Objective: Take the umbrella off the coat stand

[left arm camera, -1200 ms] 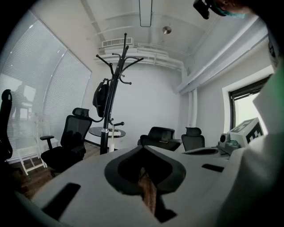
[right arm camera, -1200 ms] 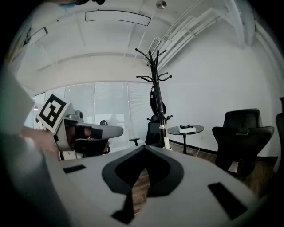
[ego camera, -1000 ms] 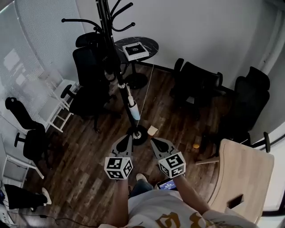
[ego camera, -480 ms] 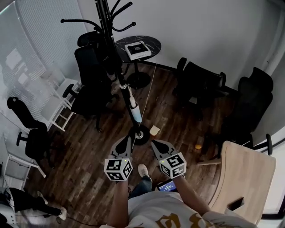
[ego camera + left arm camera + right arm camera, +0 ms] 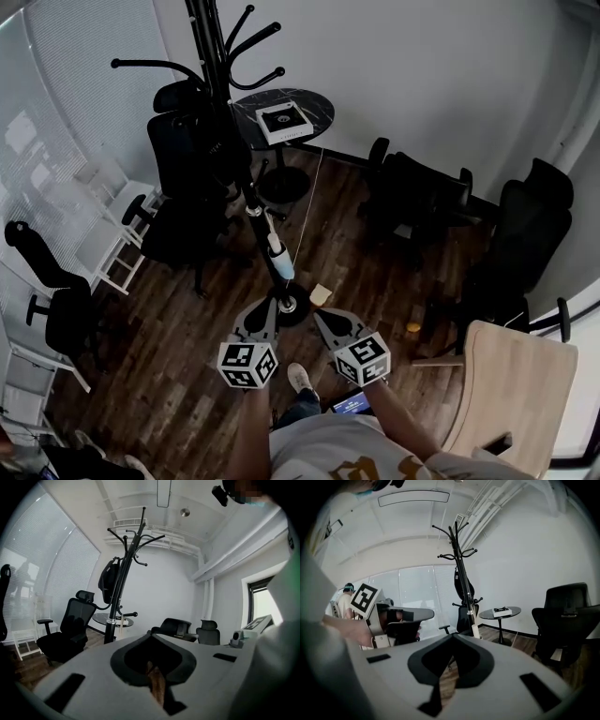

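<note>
Overhead, dark umbrella blurs into coat stand; left gripper, right gripper both closed, empty

The floor is dark wood plank with a low sheen. The coat stand looks like smooth black metal. The round side table has a glossy, dark marbled top, and the desk is pale matt wood. The left gripper and right gripper look like matt grey plastic.
</note>
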